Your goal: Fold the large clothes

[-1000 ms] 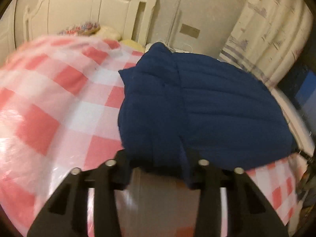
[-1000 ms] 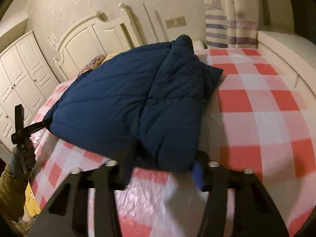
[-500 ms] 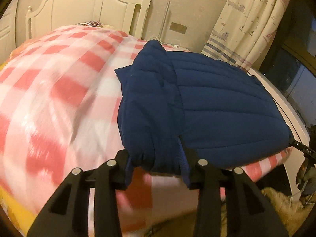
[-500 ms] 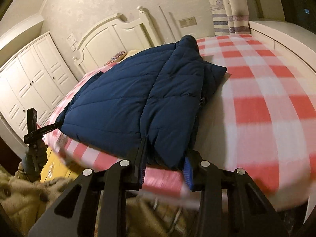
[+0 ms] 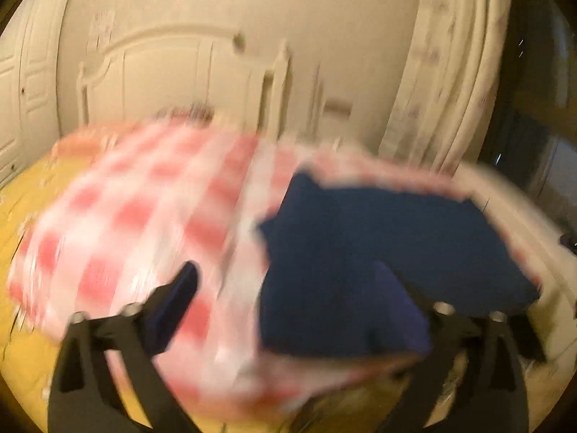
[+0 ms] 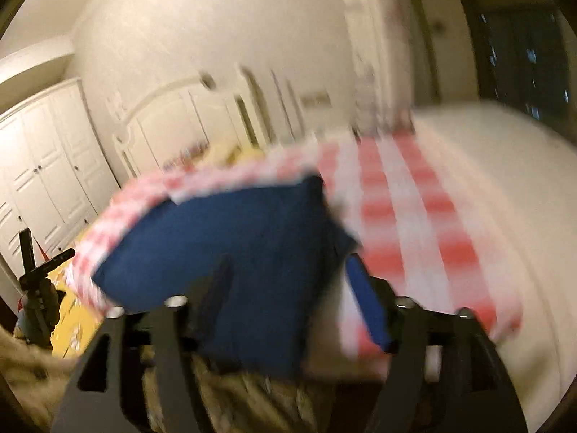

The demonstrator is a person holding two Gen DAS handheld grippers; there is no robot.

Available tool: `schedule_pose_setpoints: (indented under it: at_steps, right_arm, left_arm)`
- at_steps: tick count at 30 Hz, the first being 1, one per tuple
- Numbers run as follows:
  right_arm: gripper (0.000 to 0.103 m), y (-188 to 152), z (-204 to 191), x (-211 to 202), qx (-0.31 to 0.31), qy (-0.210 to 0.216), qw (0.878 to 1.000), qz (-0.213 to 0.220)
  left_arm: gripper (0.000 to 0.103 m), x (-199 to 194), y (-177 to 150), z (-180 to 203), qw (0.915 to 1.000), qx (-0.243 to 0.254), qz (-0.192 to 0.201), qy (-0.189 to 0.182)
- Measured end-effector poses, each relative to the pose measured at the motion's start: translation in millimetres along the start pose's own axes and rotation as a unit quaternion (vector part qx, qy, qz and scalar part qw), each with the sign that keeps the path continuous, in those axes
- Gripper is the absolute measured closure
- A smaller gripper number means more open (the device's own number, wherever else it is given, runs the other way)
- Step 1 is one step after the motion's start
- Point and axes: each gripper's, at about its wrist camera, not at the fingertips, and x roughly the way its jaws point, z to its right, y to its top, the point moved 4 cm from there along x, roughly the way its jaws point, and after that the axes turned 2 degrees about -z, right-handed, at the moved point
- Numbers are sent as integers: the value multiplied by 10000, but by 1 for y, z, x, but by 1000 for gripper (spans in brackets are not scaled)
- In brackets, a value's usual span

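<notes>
The navy quilted jacket [image 5: 378,252] lies folded on the red-and-white checked bed cover [image 5: 137,209]; both views are blurred by motion. My left gripper [image 5: 288,306] is back from the bed's near edge and its jaws are opening wide. The jacket's near edge shows between them, and neither pad presses on it. In the right wrist view the jacket [image 6: 245,252] lies ahead of my right gripper [image 6: 292,299]. Its jaws are opening too; the blue pad [image 6: 368,310] stands clear of the cloth.
A white headboard [image 5: 173,72] and a pale curtain [image 5: 450,72] stand behind the bed. White wardrobe doors [image 6: 47,166] fill the left, with a dark window [image 6: 523,54] on the right. A beige fleecy sleeve [image 6: 21,371] shows at lower left.
Both grippers, shut on the jacket's near edge before, have let it go and spread their jaws. Both have drawn back and up from the bed, so the jacket looks farther off.
</notes>
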Motion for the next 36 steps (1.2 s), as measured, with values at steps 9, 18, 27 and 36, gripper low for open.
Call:
schedule_pose_setpoints:
  at_steps: [9, 18, 27, 36]
  right_arm:
    - [8, 99, -109, 169, -1151, 169, 9928, -277]
    - [34, 60, -103, 315, -1349, -302, 9738, -1806]
    - [33, 47, -72, 357, -821, -354, 9761, -1982]
    - [30, 46, -75, 361, -961, -666, 9744, -1922]
  left_arm:
    - [2, 134, 106, 97, 9963, 515, -368, 573]
    - [3, 283, 82, 112, 9765, 1063, -1527, 1085]
    - [2, 337, 64, 102, 9760, 848, -1815, 858]
    - [2, 340, 60, 98, 9791, 630, -1813, 671]
